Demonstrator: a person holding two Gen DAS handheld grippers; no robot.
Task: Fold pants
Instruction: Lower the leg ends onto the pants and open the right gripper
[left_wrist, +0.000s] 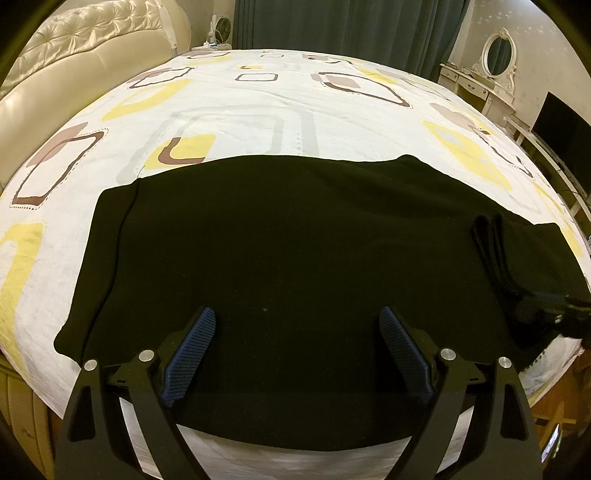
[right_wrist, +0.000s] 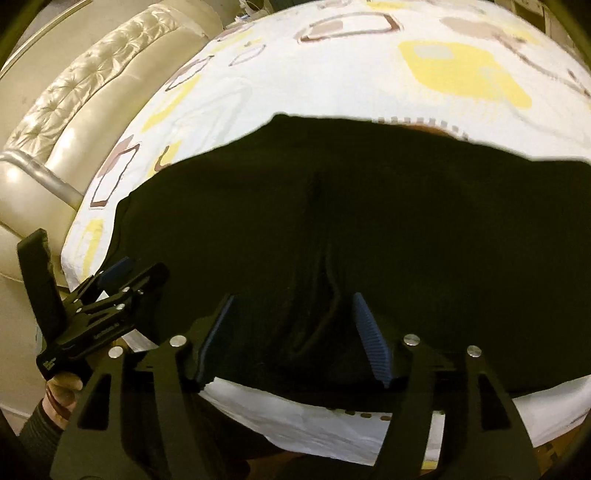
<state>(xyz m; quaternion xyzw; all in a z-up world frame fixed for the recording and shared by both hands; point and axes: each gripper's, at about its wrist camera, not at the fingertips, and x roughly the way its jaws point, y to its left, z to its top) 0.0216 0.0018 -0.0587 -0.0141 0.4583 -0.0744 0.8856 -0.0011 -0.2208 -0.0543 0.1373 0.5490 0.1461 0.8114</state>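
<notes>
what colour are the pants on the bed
Black pants, clearest in the left wrist view.

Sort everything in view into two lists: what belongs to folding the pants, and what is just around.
Belongs to the job:
- black pants, spread flat on the bed
- left tongs, open above the pants
- right tongs, open, nothing gripped
- patterned bedsheet, the work surface

Just around:
- cream tufted headboard
- dark curtain
- small fan
- oval mirror on white dresser

Black pants (left_wrist: 288, 240) lie flat on the bed (left_wrist: 258, 107), left gripper (left_wrist: 297, 321) spread above.
</notes>
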